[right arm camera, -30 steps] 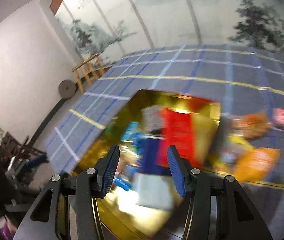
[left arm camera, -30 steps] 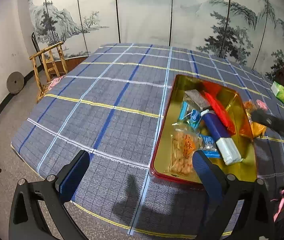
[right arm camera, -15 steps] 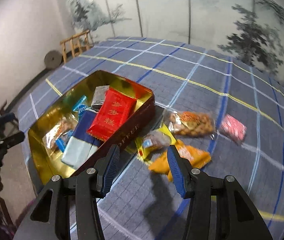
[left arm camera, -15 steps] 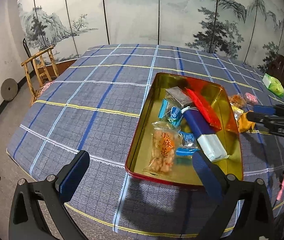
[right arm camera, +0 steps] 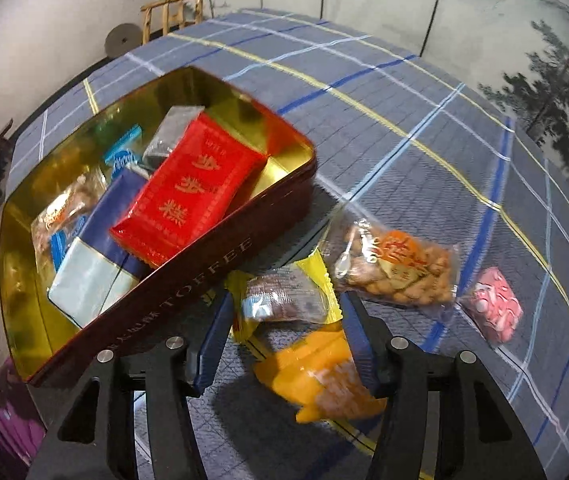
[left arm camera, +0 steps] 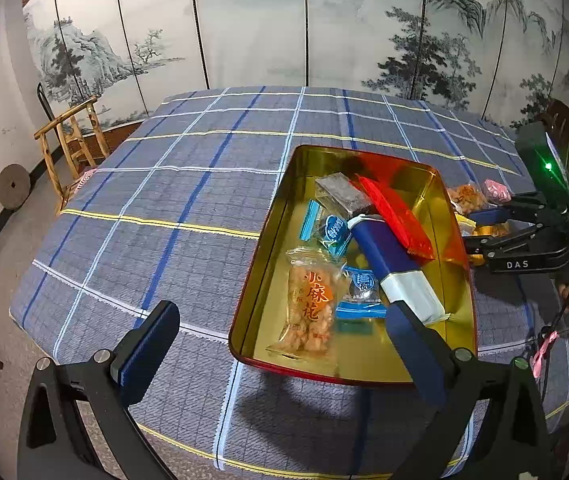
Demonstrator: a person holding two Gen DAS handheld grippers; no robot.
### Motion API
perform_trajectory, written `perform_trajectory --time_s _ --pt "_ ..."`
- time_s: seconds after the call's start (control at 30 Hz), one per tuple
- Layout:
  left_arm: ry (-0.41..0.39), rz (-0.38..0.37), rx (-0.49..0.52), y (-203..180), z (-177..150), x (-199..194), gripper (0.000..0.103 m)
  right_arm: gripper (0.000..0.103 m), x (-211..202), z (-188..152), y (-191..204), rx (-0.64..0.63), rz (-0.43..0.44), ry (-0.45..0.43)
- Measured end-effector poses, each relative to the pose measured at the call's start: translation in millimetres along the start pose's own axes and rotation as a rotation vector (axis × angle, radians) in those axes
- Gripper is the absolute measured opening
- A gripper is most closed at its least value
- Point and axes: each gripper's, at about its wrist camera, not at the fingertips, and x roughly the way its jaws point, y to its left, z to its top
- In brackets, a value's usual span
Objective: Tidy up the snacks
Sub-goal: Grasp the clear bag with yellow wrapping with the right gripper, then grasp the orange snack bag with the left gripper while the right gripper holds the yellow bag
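tin (right arm camera: pixel 220 264): "TOFFEE" | right claw (left arm camera: pixel 484 230) body: "DAS" | peanut bag (left arm camera: pixel 311 300): "小麻花"

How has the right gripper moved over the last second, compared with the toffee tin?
Yes. The right gripper has swung off the tin toward the loose snacks beside it, and now straddles the yellow-wrapped snack and orange packet.
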Motion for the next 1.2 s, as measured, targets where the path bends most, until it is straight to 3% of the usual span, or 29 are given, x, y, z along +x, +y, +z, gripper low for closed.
perform_trajectory --time_s 0.07,0.13,0.43,0.7,0.83,1.0,1.2 --pt "0.005 -0.003 0.001 -1 0 1 0.102 0.054 2 0 2 -0.010 -0.002 0.002" --pt "0.008 -0.004 0.003 -2 0 2 0.102 0.045 3 -1 6 -0.018 -0.008 0.002" --pt "0.010 -0.010 0.002 -5 -1 1 0.102 0.040 -20 -13 12 0.015 0.009 -0.076" --pt "-0.019 -0.042 0.058 -22 -1 -13 0.102 0.040 -82 -72 3 0.170 -0.021 -0.210" --pt "-0.028 -0.090 0.130 -43 2 -22 0.102 0.040 -98 -115 -23 0.283 -0.070 -0.206" --pt "-0.014 -0.207 0.208 -78 10 -29 0.102 0.040 -106 -158 -63 0.399 -0.118 -0.181" --pt "0.045 -0.326 0.255 -126 30 -14 0.102 0.040 -110 -189 -89 0.471 -0.128 -0.185"
